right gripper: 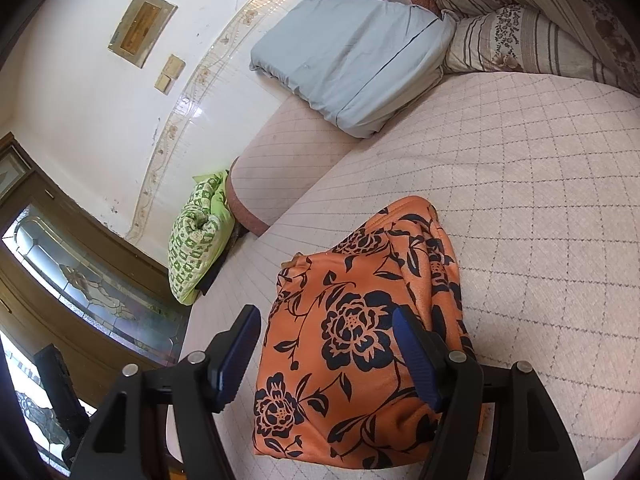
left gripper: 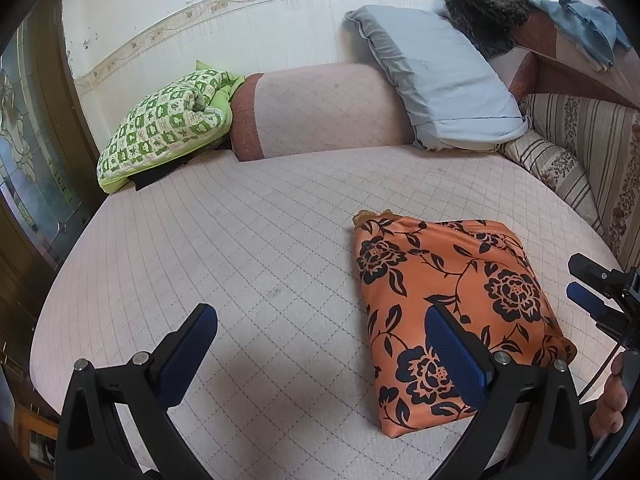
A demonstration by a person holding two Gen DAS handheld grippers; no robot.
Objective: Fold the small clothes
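The orange floral garment (left gripper: pixel 448 300) lies folded into a compact, roughly rectangular bundle on the quilted pink bed (left gripper: pixel 240 240), toward the near right portion of the mattress as seen from the left wrist view. Its black flower print faces upward.

The left gripper (left gripper: pixel 320 344) is positioned above the bed with its fingers (left gripper: pixel 188 356) spread wide apart. Nothing sits between them except bare mattress; the right-hand finger overlaps the near left edge of the garment in the view, but contact cannot be confirmed.

The right gripper (right gripper: pixel 326 352) is positioned over the near end of the garment. Its fingers (right gripper: pixel 416 356) stand apart, with the bundle lying beneath and between them; the blue pads do not press on the fabric. In the left wrist view this gripper appears at the right edge, beside the garment, with part of a hand (left gripper: pixel 612 396) below it.

Farther back, a light blue pillow (left gripper: pixel 432 80) leans against the rolled bolster (left gripper: pixel 328 108). A green patterned quilt (left gripper: pixel 164 124) lies folded at the far left corner. Striped floral cushions (left gripper: pixel 580 148) line the right side.
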